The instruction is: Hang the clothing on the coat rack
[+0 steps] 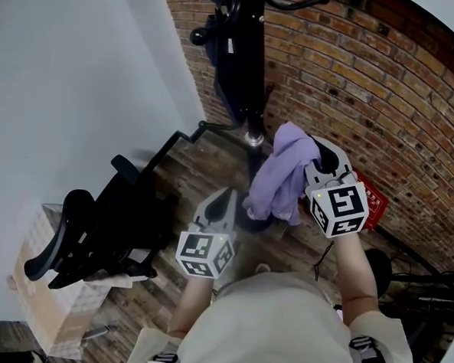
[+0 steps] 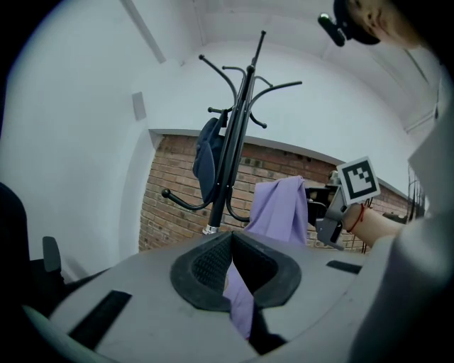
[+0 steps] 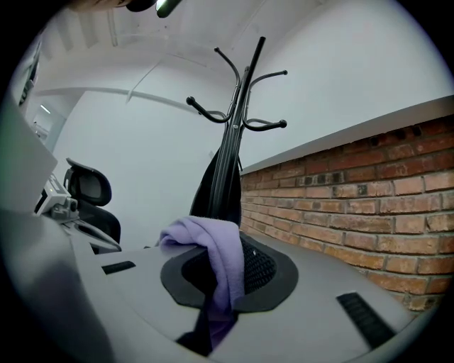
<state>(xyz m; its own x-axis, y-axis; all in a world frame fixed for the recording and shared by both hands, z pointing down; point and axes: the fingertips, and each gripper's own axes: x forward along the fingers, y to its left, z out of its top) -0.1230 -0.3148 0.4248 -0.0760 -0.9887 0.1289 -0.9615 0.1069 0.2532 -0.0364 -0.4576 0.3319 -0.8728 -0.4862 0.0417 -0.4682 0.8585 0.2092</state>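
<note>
A lilac garment [image 1: 281, 176] hangs bunched between my two grippers, in front of the black coat rack [image 1: 246, 55]. My right gripper [image 1: 320, 156] is shut on its upper fold; in the right gripper view the cloth [image 3: 220, 255] drapes over and down between the jaws of this gripper [image 3: 227, 273]. My left gripper [image 1: 227, 204] is lower and to the left, shut on a lower strip of the same garment [image 2: 240, 301]. The rack [image 2: 237, 127] stands upright with curved hooks, and a dark blue garment [image 2: 207, 159] hangs on its left side. Its upper hooks [image 3: 266, 99] are bare.
A brick wall [image 1: 370, 94] runs behind and to the right of the rack, a white wall [image 1: 80, 68] to the left. A black office chair [image 1: 93, 230] and a cardboard box [image 1: 51, 304] stand at the left. A red item [image 1: 371, 201] lies on the wooden floor [image 1: 205, 164].
</note>
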